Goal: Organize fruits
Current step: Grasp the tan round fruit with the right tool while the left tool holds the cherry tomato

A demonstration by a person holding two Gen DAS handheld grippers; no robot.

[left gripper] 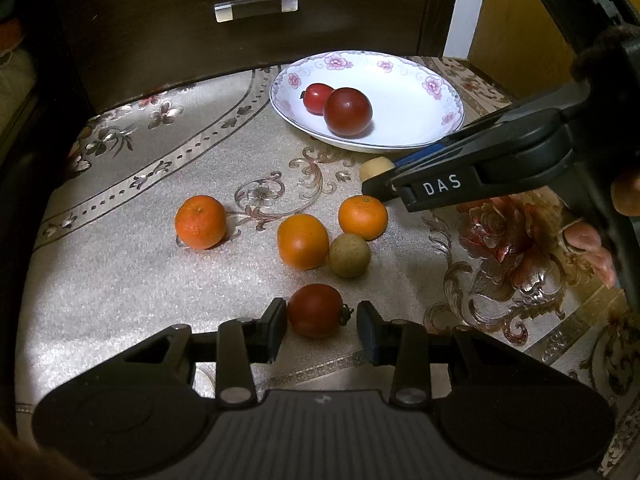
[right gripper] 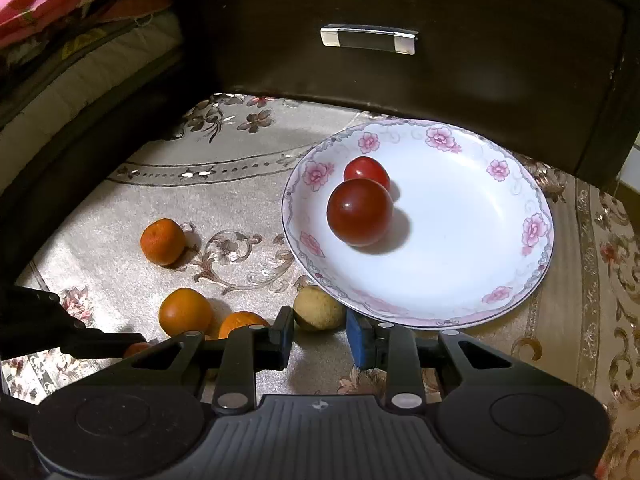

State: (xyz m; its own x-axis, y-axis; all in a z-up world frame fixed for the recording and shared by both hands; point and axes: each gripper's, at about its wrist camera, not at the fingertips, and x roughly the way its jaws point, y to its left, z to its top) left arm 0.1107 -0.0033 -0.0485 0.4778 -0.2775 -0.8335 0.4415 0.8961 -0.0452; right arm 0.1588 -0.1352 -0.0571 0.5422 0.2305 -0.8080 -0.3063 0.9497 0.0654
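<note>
My left gripper [left gripper: 322, 326] is shut on a dark red tomato [left gripper: 316, 311] low over the patterned cloth. My right gripper [right gripper: 320, 334] is shut on a small tan fruit [right gripper: 319, 314] just in front of the flowered white plate [right gripper: 460, 248]; in the left wrist view the right gripper [left gripper: 374, 186] reaches in from the right with that tan fruit [left gripper: 376, 167] at its tips. The plate [left gripper: 404, 80] holds two red tomatoes [left gripper: 347, 112] [left gripper: 318, 98]. Three oranges [left gripper: 201, 222] [left gripper: 303, 241] [left gripper: 363, 217] and a greenish-brown fruit [left gripper: 349, 255] lie loose on the cloth.
A dark drawer front with a metal handle [left gripper: 256, 7] stands right behind the plate. Folded bedding [right gripper: 60, 20] is stacked at the far left. A person's fingers [left gripper: 588, 240] grip the right tool's handle. Cloth [left gripper: 120, 280] left of the oranges bears no fruit.
</note>
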